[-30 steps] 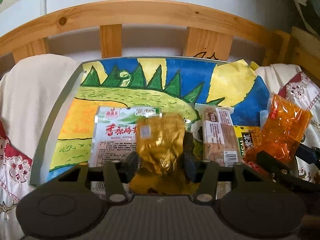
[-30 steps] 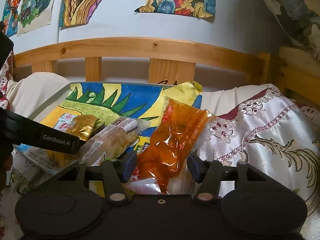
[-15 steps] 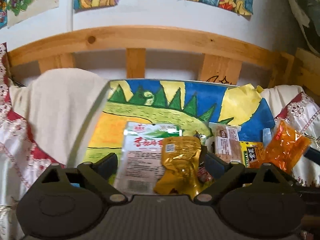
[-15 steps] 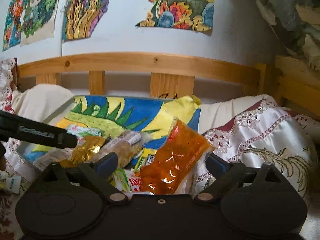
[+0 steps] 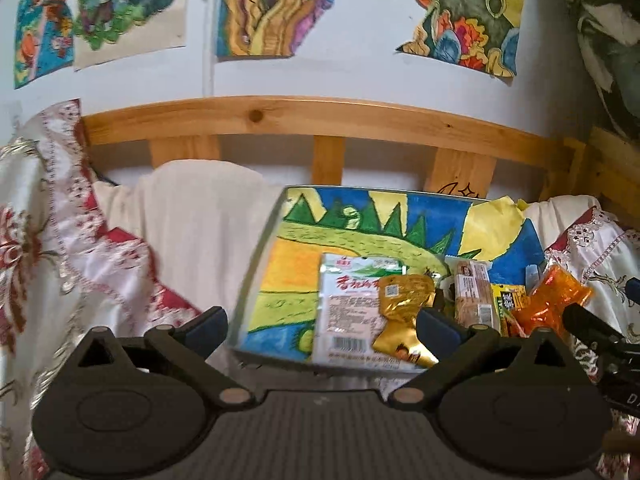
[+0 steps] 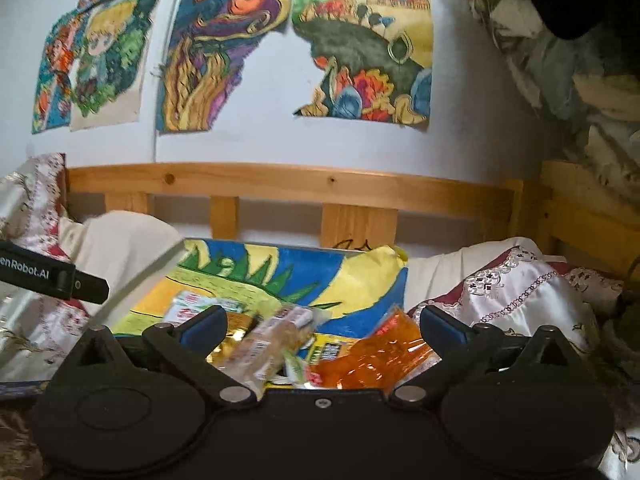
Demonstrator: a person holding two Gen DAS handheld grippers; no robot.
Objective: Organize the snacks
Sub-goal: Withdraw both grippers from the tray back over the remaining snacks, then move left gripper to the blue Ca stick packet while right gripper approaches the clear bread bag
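A metal tray (image 5: 256, 276) lined with a painted sheet lies on the bed. Along its near edge sit a white seaweed packet (image 5: 348, 308), a gold packet (image 5: 404, 312), a biscuit bar (image 5: 474, 292), a yellow packet (image 5: 508, 300) and an orange packet (image 5: 554, 300). My left gripper (image 5: 322, 324) hangs back from the tray, jaws opening, nothing between them. My right gripper (image 6: 324, 324) hovers above the orange packet (image 6: 384, 356) and the biscuit bar (image 6: 276, 336), jaws opening, gripping nothing. The gold packet (image 6: 236, 330) shows behind its left finger.
A wooden slatted bed rail (image 5: 320, 120) runs behind the tray, with paintings on the white wall above. Embroidered white and red cloth (image 5: 100, 264) is bunched at the left, and more cloth (image 6: 512, 288) lies at the right. A cream cushion (image 5: 200, 216) rests beside the tray.
Both grippers let go of their packets, the left the gold one and the right the orange one, opened wide and drew back and up. The packets now lie in the tray.
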